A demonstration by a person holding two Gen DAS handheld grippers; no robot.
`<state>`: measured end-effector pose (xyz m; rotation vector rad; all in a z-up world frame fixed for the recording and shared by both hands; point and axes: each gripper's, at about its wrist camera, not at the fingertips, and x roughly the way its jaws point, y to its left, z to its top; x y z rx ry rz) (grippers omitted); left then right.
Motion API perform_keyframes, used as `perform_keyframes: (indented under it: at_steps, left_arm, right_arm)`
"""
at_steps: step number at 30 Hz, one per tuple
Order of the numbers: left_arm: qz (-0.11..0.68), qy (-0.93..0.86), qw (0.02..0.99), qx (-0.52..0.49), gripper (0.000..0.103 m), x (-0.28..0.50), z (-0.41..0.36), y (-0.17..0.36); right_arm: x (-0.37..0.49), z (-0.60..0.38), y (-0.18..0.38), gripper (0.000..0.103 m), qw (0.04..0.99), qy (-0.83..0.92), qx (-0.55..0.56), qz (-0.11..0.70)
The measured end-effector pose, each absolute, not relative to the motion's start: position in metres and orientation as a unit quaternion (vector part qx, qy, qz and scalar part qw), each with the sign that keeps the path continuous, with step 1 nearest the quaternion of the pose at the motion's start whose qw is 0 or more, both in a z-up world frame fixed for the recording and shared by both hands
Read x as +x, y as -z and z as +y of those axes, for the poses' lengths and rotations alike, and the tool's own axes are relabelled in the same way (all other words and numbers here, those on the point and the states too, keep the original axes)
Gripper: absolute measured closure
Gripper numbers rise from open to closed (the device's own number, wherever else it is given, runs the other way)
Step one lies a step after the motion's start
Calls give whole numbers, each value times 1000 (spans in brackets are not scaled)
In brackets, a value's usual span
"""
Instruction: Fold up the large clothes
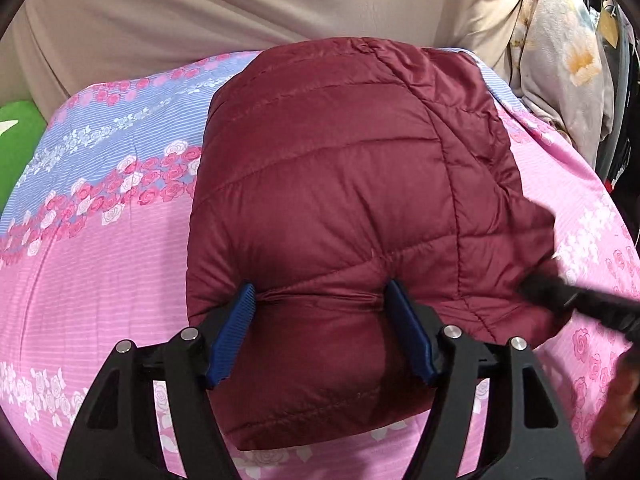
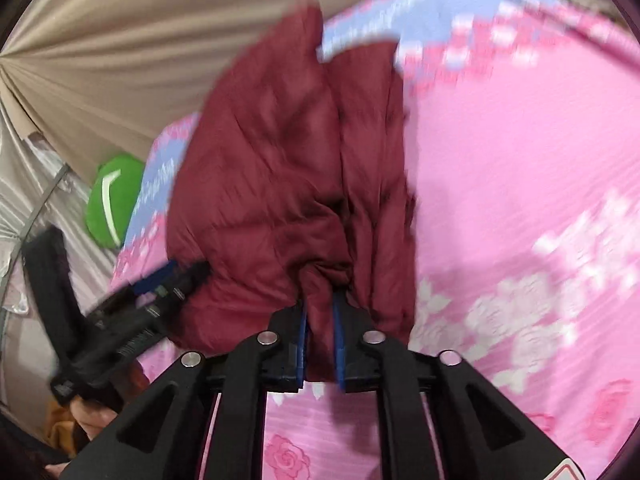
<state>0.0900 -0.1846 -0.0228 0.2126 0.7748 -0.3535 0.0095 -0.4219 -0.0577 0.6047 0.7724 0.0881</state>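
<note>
Maroon quilted jacket [image 1: 332, 184] fills mid-frame on the pink floral bedsheet [image 1: 120, 264]. Left gripper [image 1: 320, 300] straddles it, jaws wide; right gripper [image 2: 320, 312], blurred, apparently pinches a bunched fold.

a bedsheet [image 1: 100, 264] covers the whole work surface, pink with bands of periwinkle blue and printed roses in white and deep pink. behind it hangs a beige curtain [image 1: 200, 12], falling in soft folds. at the left edge of the bed sits a green cushion [image 2: 114, 200] with a white curved mark. to the right hangs a pale floral fabric [image 1: 560, 72] with yellow blotches, and dark clutter beyond it is too dim to make out.
</note>
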Motion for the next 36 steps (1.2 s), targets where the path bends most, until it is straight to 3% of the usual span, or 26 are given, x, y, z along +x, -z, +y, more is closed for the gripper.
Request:
perform_keyframes:
  at_steps: [2, 4, 6, 11, 12, 13, 15, 18, 23, 26, 27, 32, 36]
  left_arm:
    - [376, 172, 905, 100, 37, 91, -184, 23]
    - [375, 172, 906, 100, 37, 91, -184, 23]
    - [373, 170, 906, 102, 37, 90, -184, 23]
    - [372, 169, 907, 104, 37, 89, -184, 24]
    - [372, 169, 907, 104, 37, 89, -183, 24]
    - [371, 169, 907, 104, 37, 89, -183, 24]
    - [370, 170, 907, 106, 37, 89, -183, 24]
    - [369, 173, 907, 108, 37, 89, -184, 26]
    - [360, 181, 908, 115, 34, 87, -191, 26]
    - [364, 178, 907, 117, 34, 90, -191, 28]
    - [364, 178, 906, 118, 34, 90, -190, 29]
    - [364, 177, 907, 116, 34, 91, -190, 29]
    - [364, 175, 907, 117, 34, 89, -191, 29]
  right_arm:
    - [9, -425, 31, 82, 898, -38, 278, 340]
    - [20, -426, 8, 61, 912, -29, 254, 323]
    - [40, -429, -8, 52, 925, 0, 229, 304]
    - [111, -438, -10, 50, 915, 28, 243, 320]
    - [123, -439, -8, 57, 913, 35, 240, 328]
    - [134, -438, -5, 85, 912, 35, 240, 331]
    - [137, -444, -4, 97, 914, 17, 253, 318]
    - [137, -443, -8, 100, 927, 34, 239, 287]
    - [179, -451, 57, 101, 898, 53, 232, 370]
    - [173, -456, 47, 100, 897, 62, 235, 369]
    - [166, -457, 39, 94, 900, 70, 235, 360]
    - [101, -431, -10, 93, 933, 47, 189, 301]
    - [54, -396, 10, 93, 929, 5, 151, 337]
